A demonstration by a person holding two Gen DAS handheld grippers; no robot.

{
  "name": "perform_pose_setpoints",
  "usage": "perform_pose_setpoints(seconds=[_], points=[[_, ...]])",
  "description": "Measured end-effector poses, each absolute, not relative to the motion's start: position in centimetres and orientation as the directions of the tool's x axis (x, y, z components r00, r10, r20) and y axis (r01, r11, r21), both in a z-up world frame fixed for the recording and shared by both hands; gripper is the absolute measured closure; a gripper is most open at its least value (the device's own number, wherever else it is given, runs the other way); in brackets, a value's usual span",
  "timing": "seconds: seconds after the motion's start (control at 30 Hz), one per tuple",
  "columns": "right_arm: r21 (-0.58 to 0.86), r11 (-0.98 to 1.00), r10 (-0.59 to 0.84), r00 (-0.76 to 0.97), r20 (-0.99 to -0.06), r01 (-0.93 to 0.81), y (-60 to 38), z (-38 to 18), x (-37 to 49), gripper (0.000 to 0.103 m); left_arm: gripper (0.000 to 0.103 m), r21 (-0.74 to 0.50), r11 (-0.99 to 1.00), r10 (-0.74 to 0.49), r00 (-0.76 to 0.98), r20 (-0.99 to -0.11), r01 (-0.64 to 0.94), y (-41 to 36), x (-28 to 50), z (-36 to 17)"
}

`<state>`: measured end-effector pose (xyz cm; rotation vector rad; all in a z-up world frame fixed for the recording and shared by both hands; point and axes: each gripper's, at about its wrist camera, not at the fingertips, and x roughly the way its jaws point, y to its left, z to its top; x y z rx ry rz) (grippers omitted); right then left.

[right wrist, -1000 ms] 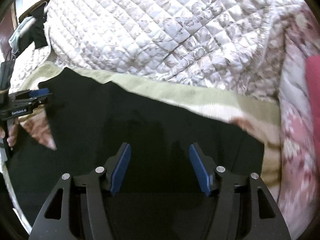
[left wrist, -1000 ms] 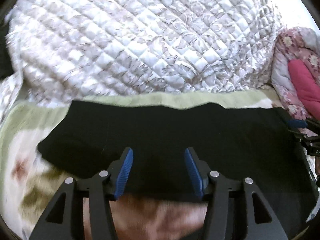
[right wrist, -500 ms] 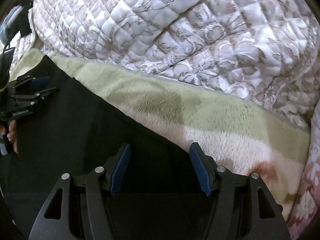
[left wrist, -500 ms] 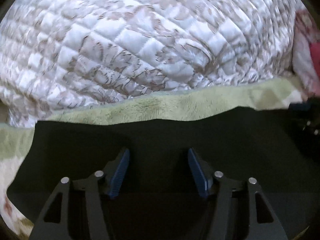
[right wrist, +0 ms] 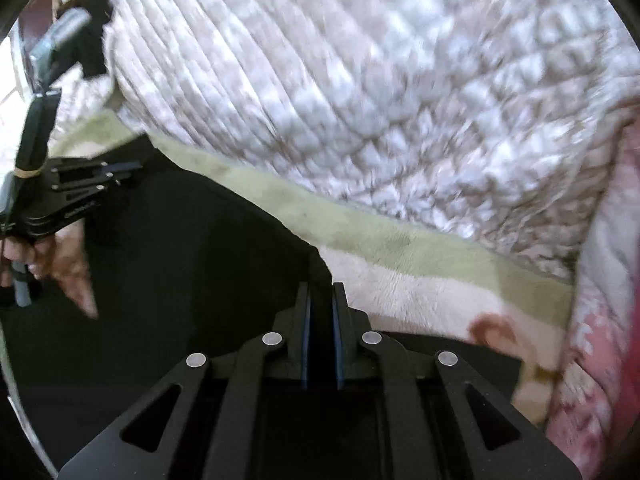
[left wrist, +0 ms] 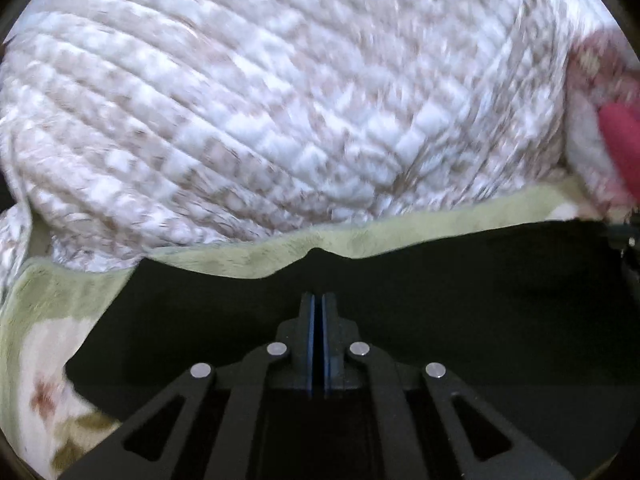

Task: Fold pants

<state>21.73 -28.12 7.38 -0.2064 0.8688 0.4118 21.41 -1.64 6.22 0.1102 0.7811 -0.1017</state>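
Black pants (left wrist: pixel 440 300) lie spread on a green and cream plush blanket (left wrist: pixel 48 320). My left gripper (left wrist: pixel 318 296) points down at their far edge, its jaws closing tight on a pinch of black cloth; the edge rises in a small peak just ahead of the tips. In the right wrist view the pants (right wrist: pixel 180 260) fill the lower left. My right gripper (right wrist: pixel 320 286) is at their far right corner, jaws closing with black fabric between the blue pads. The left gripper (right wrist: pixel 128 168) shows at the left there, held by a hand (right wrist: pixel 24 256).
A white quilted bedcover (left wrist: pixel 280 100) is bunched up behind the blanket and fills the back. Pink floral bedding (right wrist: pixel 600 320) lies along the right side. Dark items (right wrist: pixel 80 40) sit at the far left corner behind the quilt.
Both grippers went from wide open to shut on the pants' far edge. The fabric edge now peaks at the left tips. Both views are blurred by motion.
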Motion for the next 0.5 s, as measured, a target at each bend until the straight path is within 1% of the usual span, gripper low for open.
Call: perform_pose_setpoints(seconds=[0.17, 0.3, 0.4, 0.5], points=[[0.033, 0.902, 0.327, 0.632, -0.703, -0.430, -27.8, 11.3, 13.4, 0.095, 0.099, -0.030, 0.991, -0.117, 0.748, -0.654, 0.129, -0.1, 14.8, 9.6], [0.071, 0.893, 0.365, 0.626, -0.689, -0.444, -26.5, 12.0, 6.0, 0.095, 0.099, -0.114, 0.986, -0.169, 0.749, -0.641, 0.125, 0.9, 9.1, 10.1], [0.118, 0.898, 0.371, 0.586, -0.721, -0.424, -26.2, 10.1, 1.2, 0.095, 0.099, -0.180, 0.977, -0.204, 0.723, -0.660, 0.112, 1.9, 4.5, 9.0], [0.210, 0.915, 0.369, 0.506, -0.780, -0.343, -26.7, 6.1, -1.9, 0.094, 0.099, -0.223, 0.970, -0.227, 0.680, -0.698, 0.094, 2.5, 1.2, 6.7]])
